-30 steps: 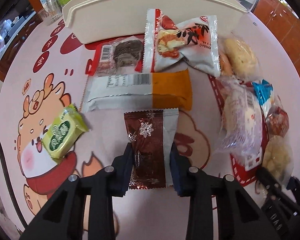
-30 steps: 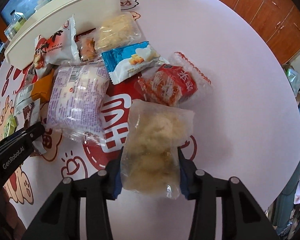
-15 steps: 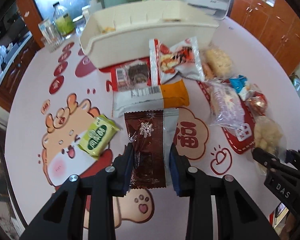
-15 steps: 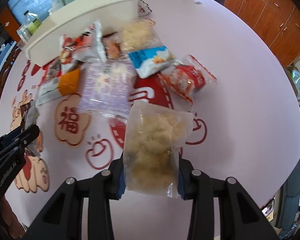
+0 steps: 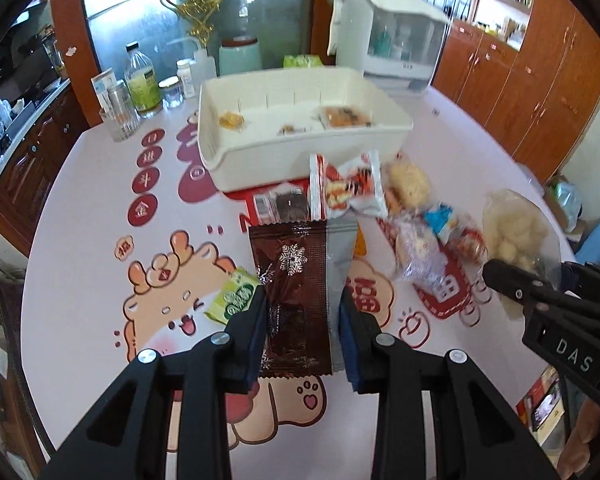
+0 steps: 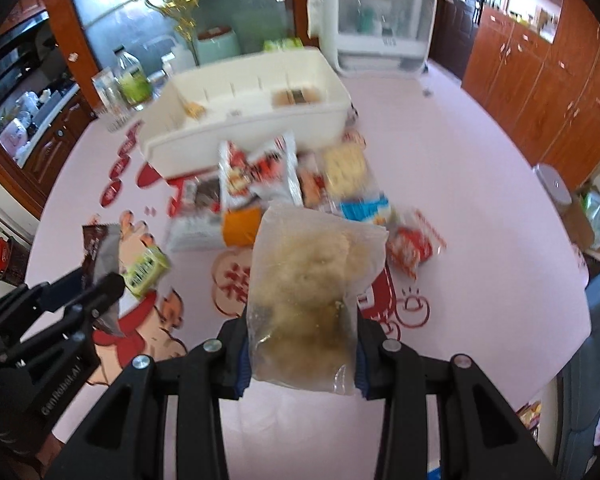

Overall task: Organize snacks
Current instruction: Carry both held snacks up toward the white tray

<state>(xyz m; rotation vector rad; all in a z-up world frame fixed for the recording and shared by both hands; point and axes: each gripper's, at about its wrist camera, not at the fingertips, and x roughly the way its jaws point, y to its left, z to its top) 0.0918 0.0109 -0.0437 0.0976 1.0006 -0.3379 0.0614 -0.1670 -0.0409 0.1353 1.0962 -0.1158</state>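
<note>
Nearest to me, the left gripper [image 5: 302, 320] has its jaws pinching a brown snowflake-printed snack packet [image 5: 296, 288], held clear of the counter [image 5: 84, 208]. Beside it, the right gripper [image 6: 300, 344] pinches a clear bag of pale puffed snacks [image 6: 308, 288], its jaws clamped on the bag's sides.

Below lie a small green packet [image 5: 236, 296] on the cartoon mat and, further on, a heap of wrapped snacks [image 5: 352, 192]. Beyond that stands the white divided bin [image 5: 300, 160], a few items already in its compartments.

This looks like the carry step: both packets need bringing over the bin's rim and letting go into a free compartment.

A second ago both packets were low among the others; now they are lifted, and the bin's inside has come into view.
</note>
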